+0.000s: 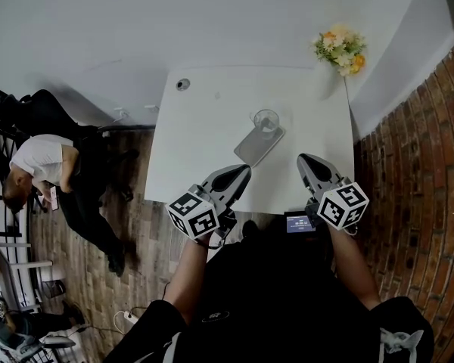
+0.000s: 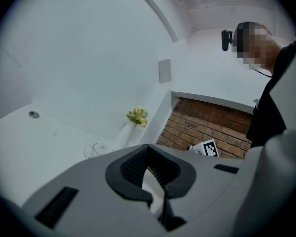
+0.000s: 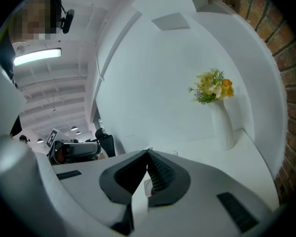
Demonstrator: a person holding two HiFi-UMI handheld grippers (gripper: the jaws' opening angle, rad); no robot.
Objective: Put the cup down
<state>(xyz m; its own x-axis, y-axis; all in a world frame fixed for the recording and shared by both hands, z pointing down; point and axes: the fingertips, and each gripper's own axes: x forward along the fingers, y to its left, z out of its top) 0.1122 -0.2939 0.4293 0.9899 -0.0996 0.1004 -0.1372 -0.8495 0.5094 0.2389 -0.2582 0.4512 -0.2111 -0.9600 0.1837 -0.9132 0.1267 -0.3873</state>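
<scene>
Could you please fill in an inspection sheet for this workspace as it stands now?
Surface: white table, mostly bare; round port near its far left corner.
Job's things: clear cup upright on the table, held by neither gripper.
Clutter: grey flat slab by the cup; flowers in a vase at the far right corner.
Grippers: left gripper and right gripper both shut, empty, at the near edge.
Cables: power strip with a lead on the floor.
Surroundings: brick wall right; person left.
</scene>
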